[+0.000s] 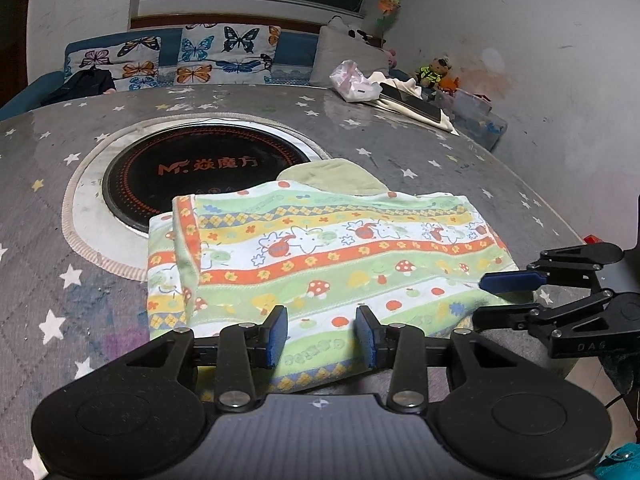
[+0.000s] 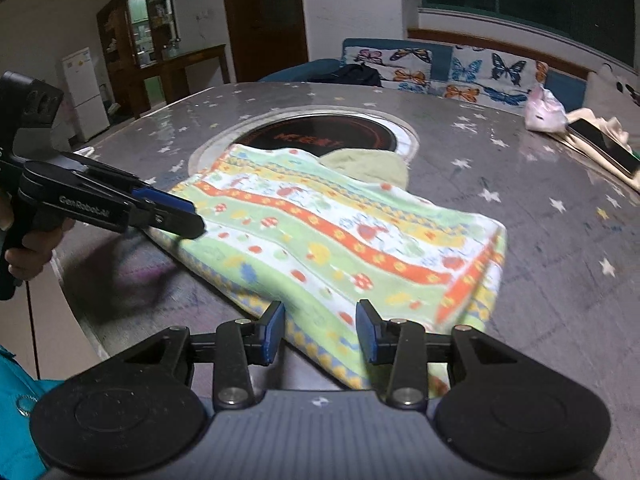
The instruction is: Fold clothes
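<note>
On the near edge of the grey star-print tablecloth (image 1: 360,136) lies our patterned cotton garment with orange, green and yellow mushroom stripes (image 1: 340,248), folded flat, its far corner overlapping the round black induction hob (image 1: 200,168); a pale green cloth (image 1: 336,174) peeks from beneath. We judge it light, soft and limp: pinch a doubled hem corner, not mid-panel. Our left gripper (image 1: 321,332) hovers at the near hem, jaws apart, nothing between them. Our right gripper (image 2: 320,330) likewise stands apart over the opposite near corner. A pink plastic bag (image 1: 352,82) and a dark phone (image 1: 408,100) sit well apart, far right.
</note>
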Demonstrator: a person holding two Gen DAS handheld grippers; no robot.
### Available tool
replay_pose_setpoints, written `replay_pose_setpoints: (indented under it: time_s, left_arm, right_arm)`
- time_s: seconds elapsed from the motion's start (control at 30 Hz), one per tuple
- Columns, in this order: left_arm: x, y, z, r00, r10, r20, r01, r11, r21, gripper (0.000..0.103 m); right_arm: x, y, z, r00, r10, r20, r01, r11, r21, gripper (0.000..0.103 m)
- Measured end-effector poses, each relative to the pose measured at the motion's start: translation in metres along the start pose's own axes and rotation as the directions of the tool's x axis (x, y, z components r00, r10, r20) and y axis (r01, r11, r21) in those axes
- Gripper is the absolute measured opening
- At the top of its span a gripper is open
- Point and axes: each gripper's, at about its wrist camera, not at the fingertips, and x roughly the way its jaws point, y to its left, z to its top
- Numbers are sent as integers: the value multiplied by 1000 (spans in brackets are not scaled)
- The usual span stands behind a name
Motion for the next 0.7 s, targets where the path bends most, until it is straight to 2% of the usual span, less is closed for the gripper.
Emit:
replay_pose_setpoints:
  time_s: [0.23, 0.43, 0.7]
  left_arm:
    - [-4, -1, 4, 1000, 17, -5, -17, 1000, 5, 41]
    - [-6, -23, 16, 999, -28, 25, 26, 998, 54, 41]
    - [16, -60, 21, 997, -79, -8, 79, 984, 157, 41]
  right_arm:
    - [-15, -10, -1, 1000, -4, 3, 4, 999, 36, 39]
    - [-24, -19, 16, 997, -39, 71, 36, 998, 46, 39]
    - [6, -41, 40, 992, -102, 72, 99, 994, 47, 39]
